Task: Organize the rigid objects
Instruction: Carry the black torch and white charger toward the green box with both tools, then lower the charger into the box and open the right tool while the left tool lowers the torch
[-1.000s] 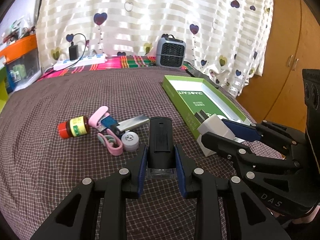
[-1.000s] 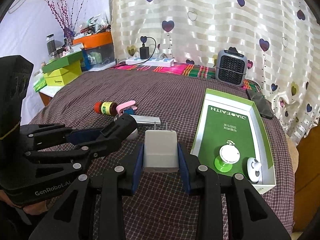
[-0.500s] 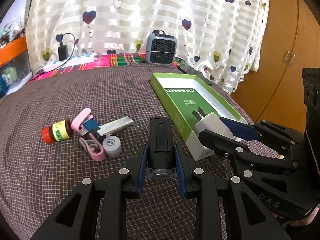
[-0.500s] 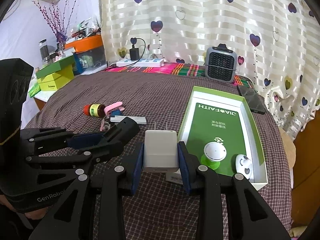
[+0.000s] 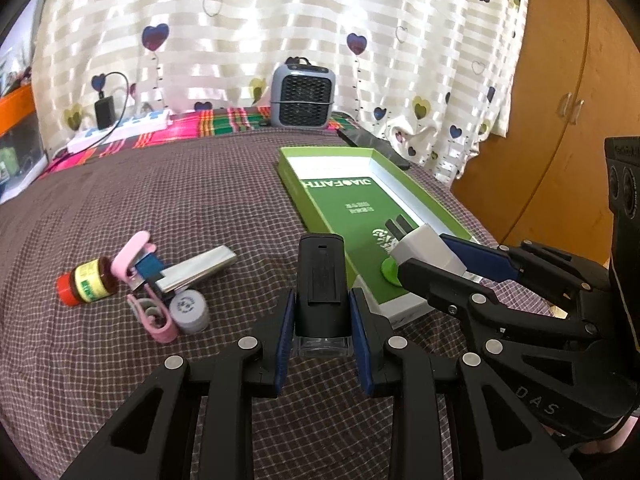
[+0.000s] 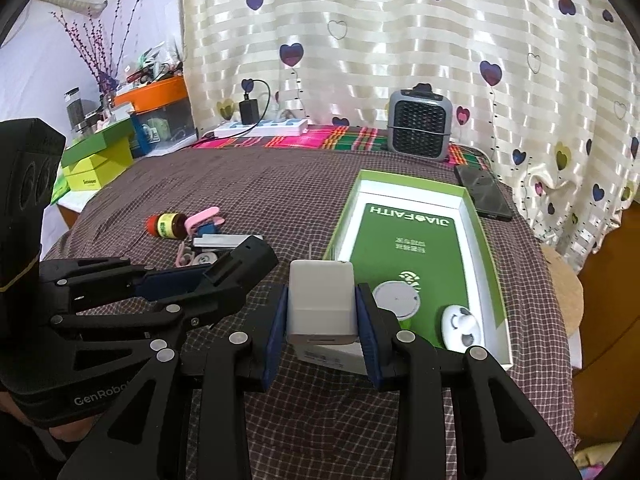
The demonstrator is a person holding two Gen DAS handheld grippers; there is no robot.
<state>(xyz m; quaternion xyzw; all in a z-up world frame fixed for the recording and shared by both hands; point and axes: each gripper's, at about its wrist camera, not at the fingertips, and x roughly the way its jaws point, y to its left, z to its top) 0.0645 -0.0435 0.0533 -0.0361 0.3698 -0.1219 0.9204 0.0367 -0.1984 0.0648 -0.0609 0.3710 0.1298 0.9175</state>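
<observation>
Left wrist view
- Left tongs (image 5: 322,316): closed partway on a black block (image 5: 321,280), blue pads pressing both its flanks; long axis running straight ahead along the fingers.
- Right tongs (image 5: 434,256): seen from the side at right, clamped on a white plug adapter (image 5: 424,249), prongs aimed toward the far end of the box.
- Green box (image 5: 360,204): open tray lying ahead and to the right of the left tongs, long axis running away toward the curtain; near end just beside the black block's right flank.
- Adapter over box: appears to hang above the near end of the tray, by a green-based disc (image 5: 390,270).
- Remaining pile: small bottle (image 5: 86,282), pink clip (image 5: 134,256), metal bar (image 5: 198,266) and grey cap (image 5: 188,310) lying together on the bed (image 5: 160,200), left of the tongs.

Right wrist view
- Right tongs (image 6: 322,316): held half open around the white plug adapter (image 6: 322,300), pads tight on both sides, prongs forward.
- Green box (image 6: 486,276): ahead and right; a white disc (image 6: 396,300) and a white round piece (image 6: 462,326) already inside at the near end.
- Left tongs (image 6: 224,276): entering from the left with the black block (image 6: 250,258), farther from the tray.
- Nearer hand: right, judged the first to release; free floor lies beyond the two white pieces.
</observation>
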